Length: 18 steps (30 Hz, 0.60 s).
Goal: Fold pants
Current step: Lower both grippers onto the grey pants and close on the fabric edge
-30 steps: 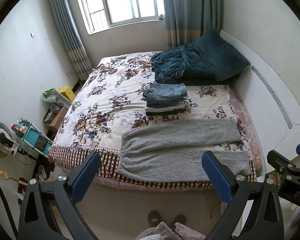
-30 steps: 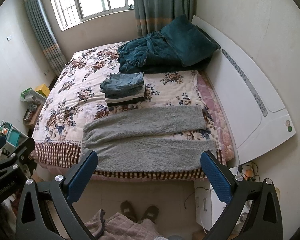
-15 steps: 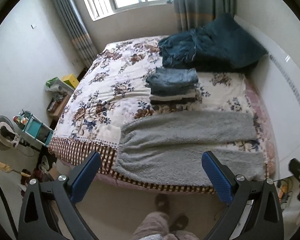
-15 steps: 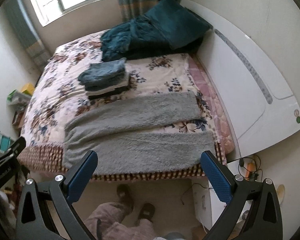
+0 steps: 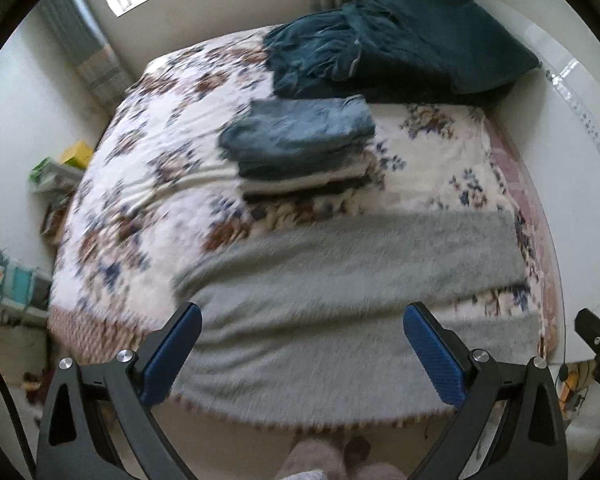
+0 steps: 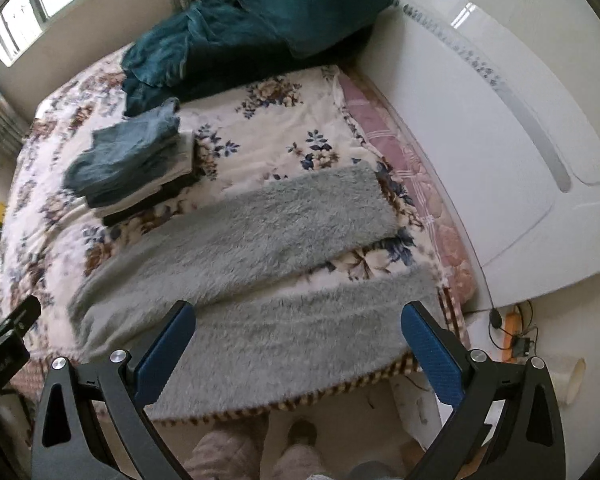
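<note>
Two blue-padded fingers of the left gripper (image 5: 302,322) stand wide apart, empty, above the grey fleece pants (image 5: 340,300) spread flat along the bed's (image 5: 148,152) near edge. From the right wrist, the right gripper (image 6: 298,320) gapes empty too, over the near leg; the approach is under way, and next comes pinching waistband and hems.

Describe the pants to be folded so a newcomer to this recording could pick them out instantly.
Start at the bed with the floral cover. Along its near edge, below the folded clothes stack, lie the grey fuzzy pants, spread flat with legs pointing toward the white headboard. They are the only unfolded, pale grey, fluffy garment; everything else is blue, folded or bunched.
</note>
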{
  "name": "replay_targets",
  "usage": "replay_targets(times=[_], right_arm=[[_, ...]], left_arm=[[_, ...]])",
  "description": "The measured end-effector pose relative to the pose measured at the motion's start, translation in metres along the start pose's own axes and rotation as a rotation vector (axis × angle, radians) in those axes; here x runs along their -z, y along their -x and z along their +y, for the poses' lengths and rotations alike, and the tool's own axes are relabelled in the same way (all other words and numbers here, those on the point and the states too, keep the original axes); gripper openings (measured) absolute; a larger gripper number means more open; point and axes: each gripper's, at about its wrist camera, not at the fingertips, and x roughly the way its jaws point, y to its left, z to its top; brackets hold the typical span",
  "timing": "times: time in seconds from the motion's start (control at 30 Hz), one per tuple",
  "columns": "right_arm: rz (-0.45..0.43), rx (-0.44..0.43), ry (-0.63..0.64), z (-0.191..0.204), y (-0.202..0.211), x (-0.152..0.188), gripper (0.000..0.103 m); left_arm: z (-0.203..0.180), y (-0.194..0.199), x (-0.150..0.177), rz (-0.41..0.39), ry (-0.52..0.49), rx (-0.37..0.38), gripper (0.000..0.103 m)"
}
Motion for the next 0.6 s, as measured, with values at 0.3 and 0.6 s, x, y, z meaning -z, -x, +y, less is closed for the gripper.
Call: replay_targets(times=[0.3,0.6], right_arm=[[0.071,0.116,0.214,0.041,-0.182,-0.086,0.103],[0.268,0.237,0.461,0.047,-0.405,-0.132,0.103]], left_arm=[[-0.012,-0.175,-0.052,0.021,-0.116,-0.093,0.103],[-0.053,-0.361,-0.051,0.249,-0.313,-0.096,0.103]])
